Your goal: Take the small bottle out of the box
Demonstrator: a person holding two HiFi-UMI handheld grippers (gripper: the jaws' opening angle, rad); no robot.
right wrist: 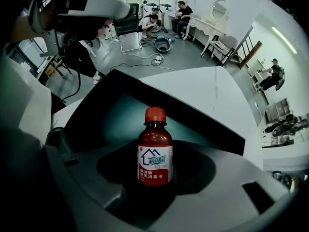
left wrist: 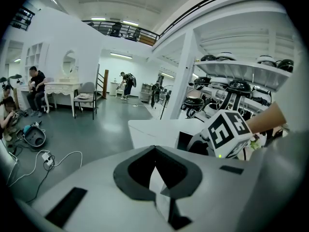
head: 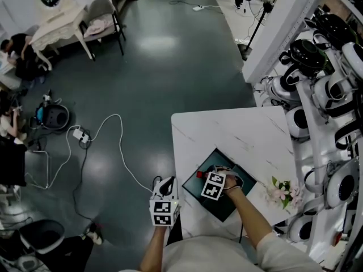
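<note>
The small bottle (right wrist: 155, 151) is brown with a red cap and a red-and-white label. It stands upright in the dark open box (right wrist: 116, 120), and my right gripper (right wrist: 155, 187) has its jaws against the bottle's two sides. In the head view the right gripper (head: 205, 177) reaches into the box (head: 227, 205) near the table's front edge, and the bottle's red cap (head: 199, 174) shows just beyond it. My left gripper (head: 165, 183) hangs off the table's left edge, shut and empty. Its jaws meet in the left gripper view (left wrist: 155, 151).
The box lies on a white marble table (head: 238, 135) with pink flowers (head: 283, 192) at its right. Shelves of white and black headsets (head: 323, 89) stand along the right. A white cable (head: 108, 140) trails over the floor on the left.
</note>
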